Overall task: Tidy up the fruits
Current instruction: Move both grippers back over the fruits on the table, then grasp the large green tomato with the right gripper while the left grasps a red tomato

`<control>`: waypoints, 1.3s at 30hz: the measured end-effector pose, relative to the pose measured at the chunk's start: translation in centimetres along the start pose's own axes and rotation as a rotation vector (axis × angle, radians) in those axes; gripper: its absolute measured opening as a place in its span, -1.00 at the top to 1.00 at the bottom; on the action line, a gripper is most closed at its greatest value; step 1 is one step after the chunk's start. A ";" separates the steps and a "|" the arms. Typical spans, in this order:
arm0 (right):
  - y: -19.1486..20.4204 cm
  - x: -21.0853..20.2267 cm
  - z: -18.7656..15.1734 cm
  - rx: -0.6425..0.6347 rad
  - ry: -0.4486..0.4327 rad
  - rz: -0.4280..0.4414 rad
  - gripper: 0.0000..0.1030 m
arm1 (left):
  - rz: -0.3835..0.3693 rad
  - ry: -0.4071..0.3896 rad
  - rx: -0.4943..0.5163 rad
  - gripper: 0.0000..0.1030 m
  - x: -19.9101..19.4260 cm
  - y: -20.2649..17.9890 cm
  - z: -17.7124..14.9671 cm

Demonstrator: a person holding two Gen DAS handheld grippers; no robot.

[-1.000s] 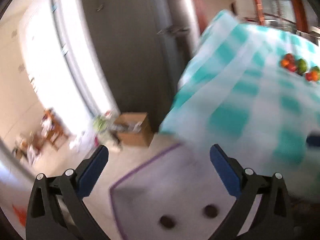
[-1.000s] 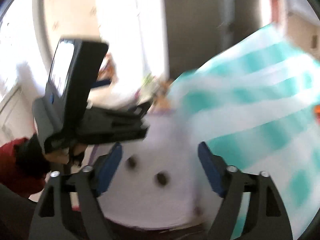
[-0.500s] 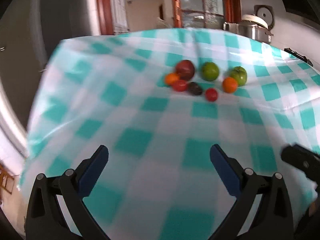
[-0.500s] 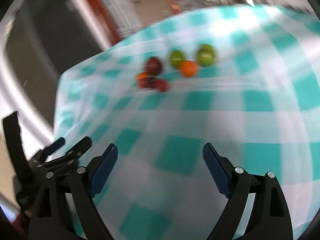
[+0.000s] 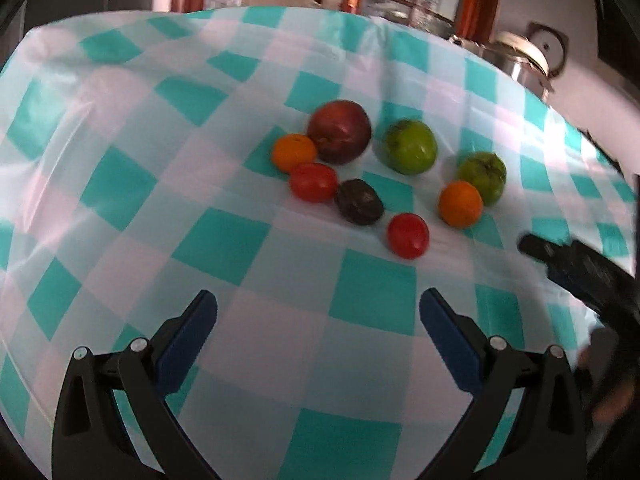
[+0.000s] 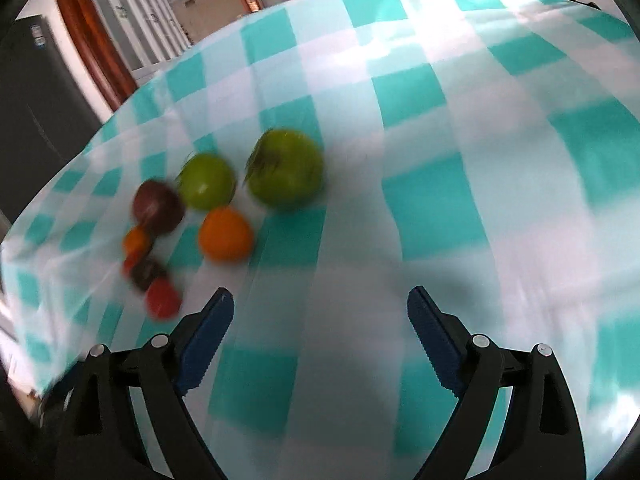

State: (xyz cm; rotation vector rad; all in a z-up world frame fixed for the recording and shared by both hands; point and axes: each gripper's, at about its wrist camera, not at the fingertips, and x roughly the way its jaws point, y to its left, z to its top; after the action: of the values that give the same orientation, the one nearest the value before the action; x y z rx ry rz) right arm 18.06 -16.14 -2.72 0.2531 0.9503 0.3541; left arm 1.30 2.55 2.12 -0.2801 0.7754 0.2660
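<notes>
the fruits sit in a loose cluster on the bench (image 5: 120, 208), which is covered in a teal-and-white checked cloth. in the left wrist view the group lies at about 12 o'clock from the left hand-held gripper (image 5: 318, 312), well apart from it. a large dark red apple (image 5: 339, 131) touches a small orange (image 5: 294, 152) at its 8 o'clock; a red tomato (image 5: 313, 182) sits just below, beside a dark, wrinkled fruit (image 5: 359, 201). a second red tomato (image 5: 407, 235) lies nearest the fingers. two green fruits (image 5: 410, 147) (image 5: 482, 176) and another orange (image 5: 460, 204) fill the 1 to 2 o'clock side.

the left hand-held gripper is spread wide and holds nothing. the right hand-held gripper (image 6: 320, 308) is likewise wide apart and empty, with the blurred cluster at its 10 to 11 o'clock; the nearest orange (image 6: 226, 233) and green fruit (image 6: 285, 174) are closest to it.

handling, as a judgement: all are round and smooth, so they will likely roll or squirt out if pinched off-centre. take each across its widest middle, pads on opposite sides. the tomatoes and the dark fruit look soft and should bruise easily, so close gently; the apple looks firm and heavier, and may nearly fill the gap between the fingers. touching neighbours may be nudged when one is lifted.
</notes>
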 end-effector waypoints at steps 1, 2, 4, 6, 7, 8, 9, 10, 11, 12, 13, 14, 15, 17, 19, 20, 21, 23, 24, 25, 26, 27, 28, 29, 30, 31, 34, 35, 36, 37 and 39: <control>0.0 0.7 1.1 0.032 -0.018 0.014 -0.68 | 0.029 -0.002 -0.024 -0.97 0.1 0.3 0.0; 0.1 1.2 1.9 0.045 -0.024 0.018 -0.68 | 0.049 -0.002 -0.033 -0.97 0.1 0.3 0.2; 0.8 2.6 3.3 0.048 -0.019 0.025 -0.68 | 0.062 0.000 -0.034 -0.97 0.3 0.3 0.2; 1.9 4.2 4.9 0.003 -0.019 -0.013 -0.67 | 0.062 0.000 -0.019 -0.97 0.3 0.1 0.3; 2.6 5.1 5.5 -0.035 -0.016 -0.057 -0.67 | 0.066 -0.002 -0.016 -0.97 0.3 0.1 0.3; 3.1 5.6 5.9 -0.052 -0.008 -0.082 -0.61 | 0.064 -0.004 -0.017 -0.97 0.2 0.1 0.3; 3.3 6.3 6.2 -0.061 0.006 -0.102 -0.57 | 0.061 -0.006 -0.018 -0.97 0.2 0.2 0.3; 3.4 6.9 6.6 -0.065 0.021 -0.118 -0.56 | 0.059 -0.008 -0.020 -0.97 0.2 0.2 0.3; 3.6 7.5 6.9 -0.071 0.031 -0.137 -0.56 | 0.054 -0.011 -0.022 -0.97 0.2 0.3 0.3; 3.8 7.7 7.0 -0.083 0.034 -0.151 -0.56 | 0.052 -0.013 -0.021 -0.97 0.2 0.3 0.3; 4.2 8.0 7.1 -0.108 0.043 -0.174 -0.56 | 0.048 -0.014 -0.020 -0.97 0.2 0.3 0.3; 4.4 8.1 7.0 -0.127 0.053 -0.185 -0.56 | 0.046 -0.015 -0.019 -0.97 0.2 0.3 0.3; 4.7 8.3 6.8 -0.144 0.066 -0.193 -0.56 | 0.044 -0.016 -0.019 -0.97 0.1 0.3 0.3; 4.7 8.3 6.4 -0.156 0.070 -0.180 -0.55 | 0.041 -0.017 -0.018 -0.97 0.1 0.3 0.3; 4.0 7.9 6.4 -0.125 0.070 -0.124 -0.36 | 0.041 -0.018 -0.020 -0.97 0.1 0.3 0.3; 3.2 7.4 6.4 -0.095 0.074 -0.081 -0.21 | 0.041 -0.019 -0.021 -0.97 0.1 0.3 0.3; 2.6 7.2 6.4 -0.070 0.083 -0.064 -0.21 | 0.040 -0.020 -0.023 -0.97 0.1 0.3 0.3; 0.6 5.4 6.0 -0.004 0.063 -0.001 -0.21 | 0.040 -0.020 -0.026 -0.97 0.1 0.4 0.2; -0.1 4.3 5.7 0.022 0.043 0.024 -0.21 | 0.039 -0.020 -0.025 -0.97 0.0 0.4 0.2; -0.9 2.9 5.2 0.050 0.019 0.050 -0.21 | 0.039 -0.020 -0.024 -0.97 0.0 0.4 0.2; -1.8 1.1 4.3 0.079 -0.011 0.094 -0.21 | 0.038 -0.018 -0.021 -0.97 0.1 0.3 0.2; -2.5 -0.1 3.4 0.095 -0.031 0.129 -0.21 | 0.038 -0.017 -0.018 -0.97 0.1 0.3 0.2; -3.1 -1.2 2.4 0.107 -0.046 0.157 -0.21 | 0.037 -0.015 -0.015 -0.97 0.1 0.2 0.2; -4.0 -2.3 1.0 0.117 -0.057 0.190 -0.21 | 0.036 -0.013 -0.011 -0.97 0.1 0.2 0.2; -4.1 -2.5 0.4 0.121 -0.056 0.205 -0.21 | 0.034 -0.011 -0.005 -0.97 0.1 0.1 0.3; -4.7 -2.7 -0.4 0.133 -0.051 0.218 -0.21 | 0.032 -0.008 0.000 -0.97 0.2 0.0 0.3; -4.8 -2.4 -1.7 0.183 -0.008 0.220 -0.21 | 0.030 0.007 0.022 -0.97 0.4 -0.4 0.2; -5.0 -2.6 -2.0 0.190 -0.004 0.228 -0.21 | 0.027 0.016 0.039 -0.97 0.5 -0.6 0.1; -5.0 -2.7 -2.0 0.185 -0.005 0.235 -0.21 | 0.026 0.024 0.055 -0.97 0.6 -0.9 0.0; -5.0 -2.9 -2.1 0.171 -0.006 0.245 -0.21 | 0.024 0.032 0.071 -0.97 0.7 -1.2 0.0; -4.2 -3.0 -2.3 0.144 -0.023 0.262 -0.21 | 0.048 0.054 0.110 -0.97 1.1 -2.2 -0.1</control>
State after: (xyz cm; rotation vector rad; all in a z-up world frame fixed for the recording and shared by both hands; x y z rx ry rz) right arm 15.31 -21.00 -3.33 0.5149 0.9231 0.5223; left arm 2.75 0.65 1.59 -0.1658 0.8474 0.2605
